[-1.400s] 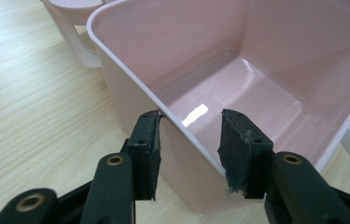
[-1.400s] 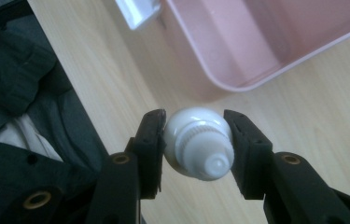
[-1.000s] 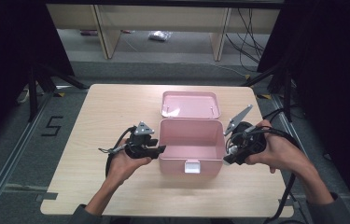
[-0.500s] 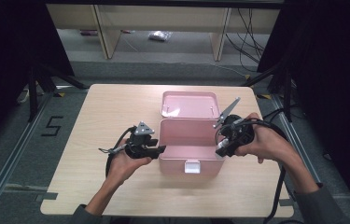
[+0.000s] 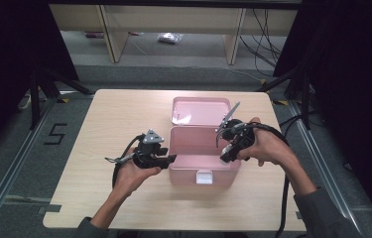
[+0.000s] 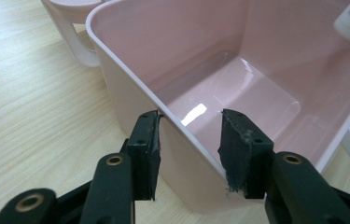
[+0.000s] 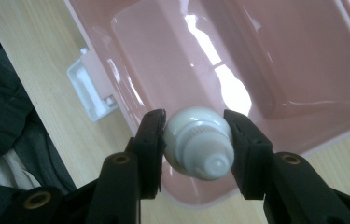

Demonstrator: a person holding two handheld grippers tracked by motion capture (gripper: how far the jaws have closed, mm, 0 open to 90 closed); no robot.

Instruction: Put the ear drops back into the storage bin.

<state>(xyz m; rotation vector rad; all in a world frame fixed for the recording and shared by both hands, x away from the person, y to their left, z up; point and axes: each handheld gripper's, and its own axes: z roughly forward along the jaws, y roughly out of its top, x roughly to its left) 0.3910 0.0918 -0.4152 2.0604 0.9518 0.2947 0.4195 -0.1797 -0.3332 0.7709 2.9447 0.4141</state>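
Between right claw (image 7: 195,140) pads, tube (image 7: 199,142)

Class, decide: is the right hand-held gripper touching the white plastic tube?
Touching. The right gripper view shows both black pads of the right hand-held gripper pressed against the white plastic tube.

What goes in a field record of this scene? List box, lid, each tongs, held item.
box: pink box, open, inside bare
lid: lid laid back flat on the table
left tongs: left tongs straddle the box's side wall, one jaw inside, one outside; grip uncertain
right tongs: right tongs shut on a white tube, above the box's front edge
latch: white latch on the front wall
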